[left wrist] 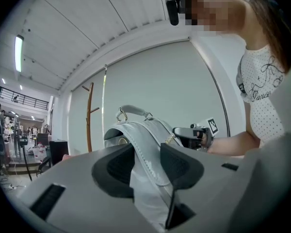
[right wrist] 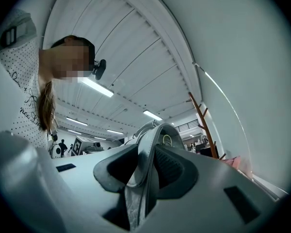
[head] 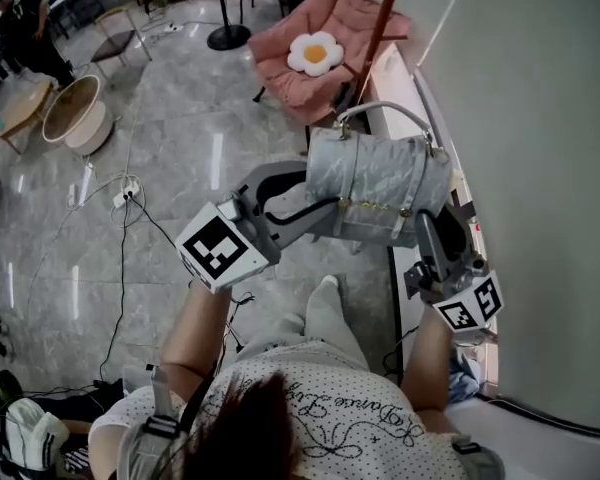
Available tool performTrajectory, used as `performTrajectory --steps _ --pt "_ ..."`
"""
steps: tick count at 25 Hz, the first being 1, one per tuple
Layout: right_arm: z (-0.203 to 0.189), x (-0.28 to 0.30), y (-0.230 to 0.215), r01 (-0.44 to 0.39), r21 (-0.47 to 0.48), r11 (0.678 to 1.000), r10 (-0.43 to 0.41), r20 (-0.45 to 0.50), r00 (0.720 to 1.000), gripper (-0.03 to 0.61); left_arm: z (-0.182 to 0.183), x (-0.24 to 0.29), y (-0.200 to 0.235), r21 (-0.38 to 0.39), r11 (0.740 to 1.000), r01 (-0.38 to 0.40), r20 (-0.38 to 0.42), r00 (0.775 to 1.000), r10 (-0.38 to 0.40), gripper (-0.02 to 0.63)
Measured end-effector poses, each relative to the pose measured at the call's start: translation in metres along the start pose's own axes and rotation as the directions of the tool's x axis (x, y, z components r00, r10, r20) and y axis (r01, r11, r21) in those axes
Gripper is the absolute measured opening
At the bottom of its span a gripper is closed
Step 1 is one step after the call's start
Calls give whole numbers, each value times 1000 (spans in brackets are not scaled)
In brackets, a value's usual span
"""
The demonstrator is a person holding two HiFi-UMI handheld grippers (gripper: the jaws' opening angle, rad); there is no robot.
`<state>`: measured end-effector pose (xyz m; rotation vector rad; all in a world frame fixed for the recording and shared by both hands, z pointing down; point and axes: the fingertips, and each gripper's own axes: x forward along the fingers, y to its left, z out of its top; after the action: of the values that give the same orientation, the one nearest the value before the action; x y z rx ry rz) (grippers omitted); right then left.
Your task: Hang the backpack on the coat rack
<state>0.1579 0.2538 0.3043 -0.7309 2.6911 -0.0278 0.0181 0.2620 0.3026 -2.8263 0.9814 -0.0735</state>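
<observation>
We hold the grey backpack (head: 380,183) up in the air between both grippers, close to the white wall (head: 540,118) on our right. The left gripper (head: 318,208) points level and is clamped on a grey strap and the fabric at the backpack's side; in the left gripper view (left wrist: 146,165) that strap (left wrist: 141,147) fills the gap between the jaws. The right gripper (head: 426,230) tilts a little upward and is clamped on another strap, which in its own view (right wrist: 146,168) runs up between the pads. The backpack's carry handle (head: 385,111) faces away from us. The brown wooden coat rack (head: 382,23) stands ahead by the wall, apart from the backpack. Beside its pole sits a pink chair (head: 280,73) with a flower-shaped cushion (head: 315,54).
</observation>
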Motion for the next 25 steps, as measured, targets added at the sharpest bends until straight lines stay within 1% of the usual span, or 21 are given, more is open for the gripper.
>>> performTrajectory --steps 8,10,13,14,18,25 --pt "5 39 -65 -51 8 999 50 21 999 118 2 45 53 21 999 -47 -3 999 48 169" --pt "8 57 -98 -72 16 997 71 20 997 118 2 68 79 21 998 -65 -9 998 65 169" --pt "11 95 -171 -100 29 995 99 16 995 118 2 121 137 11 996 -93 -10 996 93 169" --pt "12 104 -186 -109 30 994 109 16 994 118 2 132 149 9 995 -102 -8 995 102 169" --pt "18 118 -200 -142 24 990 142 15 990 118 6 140 163 13 992 -128 -2 992 128 169" --pt "15 121 -207 -183 8 983 183 27 983 118 2 143 166 38 987 -158 8 987 158 169"
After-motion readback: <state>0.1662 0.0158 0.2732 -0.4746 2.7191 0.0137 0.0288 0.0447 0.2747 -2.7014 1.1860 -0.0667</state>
